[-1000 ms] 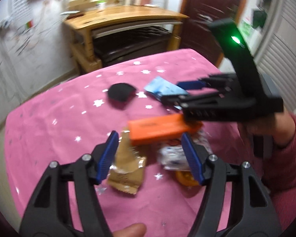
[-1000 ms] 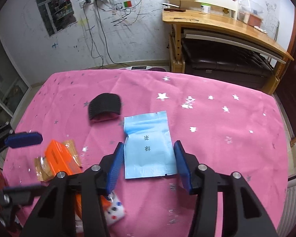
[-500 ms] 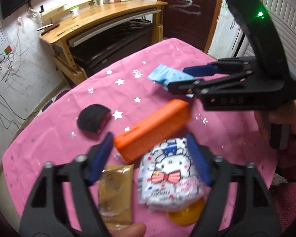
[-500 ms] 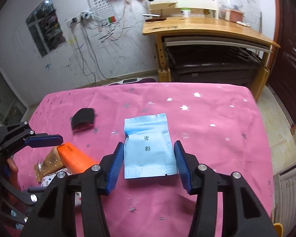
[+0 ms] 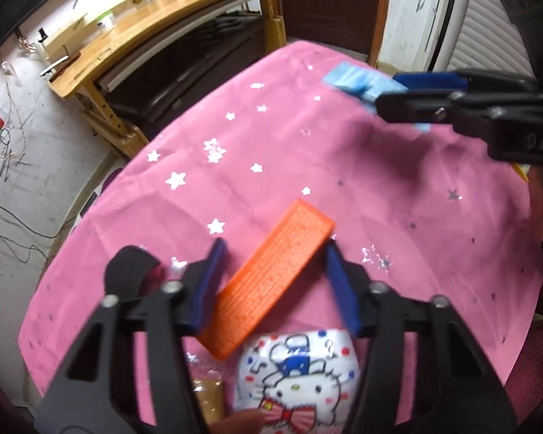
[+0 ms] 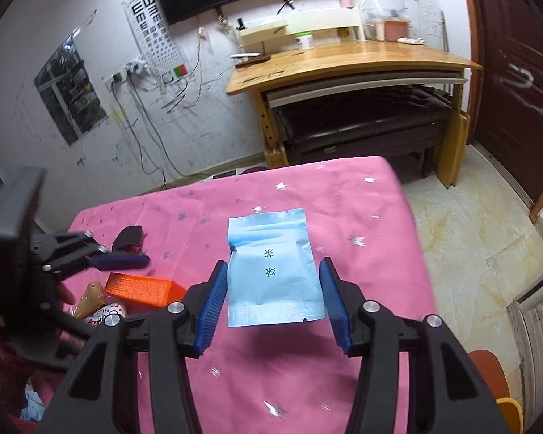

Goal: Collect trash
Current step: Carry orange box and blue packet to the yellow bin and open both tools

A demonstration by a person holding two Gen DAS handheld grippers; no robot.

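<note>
The blue sachet (image 6: 273, 271) sits between the right gripper's (image 6: 273, 289) blue pads, its side edges meeting them, and it seems raised off the pink tablecloth (image 6: 362, 217), with a shadow on the cloth beneath. It looks like a flat foil packet: very light, thin, limp enough to crease (the top corner already folds over), and probably slick. An edge-on pinch across its width is a weak hold in my judgement, since the packet could buckle or slide out; a grip across the flat faces near the sealed bottom strip would be surer. The jaws stand about as wide as the packet, closed onto its edges as far as the right wrist view shows.

The orange box (image 5: 271, 282) lies flat on the cloth, diagonal, with its far end between the left gripper's (image 5: 271, 282) pads. It looks rigid and light, with ribbed faces that should give good friction; the long sides are the obvious place to clamp. Those jaws are spread wide, holding nothing; whether the pads brush the box I cannot tell.

Nearer the person lie a cartoon-cat tissue pack (image 5: 300, 372) and a brown wrapper (image 6: 90, 298); a black pad (image 6: 128, 238) rests farther out.
</note>
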